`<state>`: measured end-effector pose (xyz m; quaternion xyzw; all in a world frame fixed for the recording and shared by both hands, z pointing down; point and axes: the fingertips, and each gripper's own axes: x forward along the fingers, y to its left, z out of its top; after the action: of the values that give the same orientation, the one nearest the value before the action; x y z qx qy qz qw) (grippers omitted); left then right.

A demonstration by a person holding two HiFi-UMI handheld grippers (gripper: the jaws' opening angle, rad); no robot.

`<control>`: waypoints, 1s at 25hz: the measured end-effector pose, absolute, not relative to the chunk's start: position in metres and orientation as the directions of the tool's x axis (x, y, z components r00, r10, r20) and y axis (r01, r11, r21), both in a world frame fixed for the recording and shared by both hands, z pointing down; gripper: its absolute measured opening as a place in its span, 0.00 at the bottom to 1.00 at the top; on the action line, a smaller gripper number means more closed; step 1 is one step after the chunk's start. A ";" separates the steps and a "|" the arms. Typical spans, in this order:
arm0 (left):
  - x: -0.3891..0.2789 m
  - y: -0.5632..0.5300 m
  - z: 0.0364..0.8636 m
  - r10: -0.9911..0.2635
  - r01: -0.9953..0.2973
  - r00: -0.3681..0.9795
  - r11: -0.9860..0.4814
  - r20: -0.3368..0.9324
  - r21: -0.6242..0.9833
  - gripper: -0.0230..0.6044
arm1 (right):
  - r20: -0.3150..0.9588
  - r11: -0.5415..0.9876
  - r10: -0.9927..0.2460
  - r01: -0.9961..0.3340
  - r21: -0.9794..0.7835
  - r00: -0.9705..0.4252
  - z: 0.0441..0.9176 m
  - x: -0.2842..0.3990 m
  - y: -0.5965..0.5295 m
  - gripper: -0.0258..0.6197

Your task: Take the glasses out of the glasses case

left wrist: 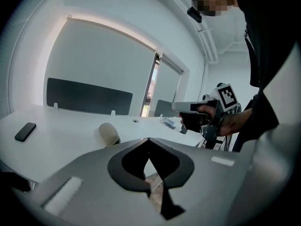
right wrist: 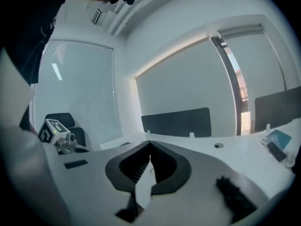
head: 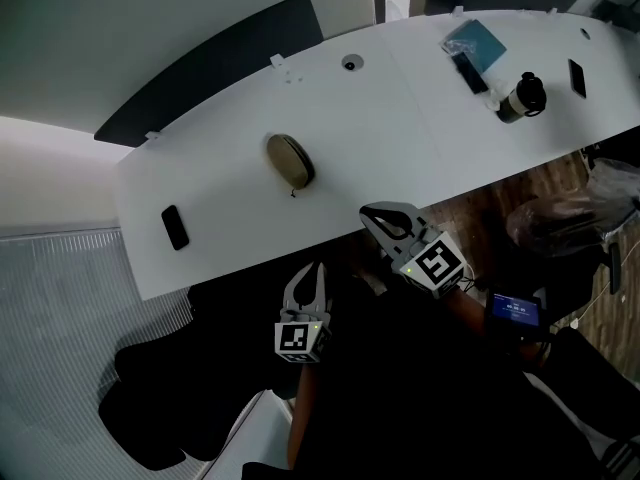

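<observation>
Glasses case (head: 290, 160) likely light, a stiff-ish shell with a smooth curved top that could slip; glasses inside not visible, judged fragile; best to pin the body with one gripper and work the dark seam with the other; a small tab at its near end may be a zip pull, too small to tell. Case is tan, oval, closed, lying flat mid-table (head: 420, 108), nothing touching it. Left gripper (head: 318, 266) and right gripper (head: 372, 213) both clenched on nothing, off the table's near edge, well apart from the case.
</observation>
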<state>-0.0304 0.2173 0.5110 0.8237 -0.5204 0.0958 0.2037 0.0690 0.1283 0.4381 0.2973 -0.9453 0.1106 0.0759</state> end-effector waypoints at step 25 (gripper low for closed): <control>-0.132 0.061 0.539 -0.727 -0.778 0.593 -0.407 0.345 0.479 0.05 | 0.465 0.747 -0.536 -0.653 -0.128 -0.704 0.509 -0.034 0.028 0.05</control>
<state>-0.1321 0.0605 0.5389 0.8378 -0.4491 0.0411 0.3078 -0.0337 0.0284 0.5088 0.3258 -0.9120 0.1429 0.2039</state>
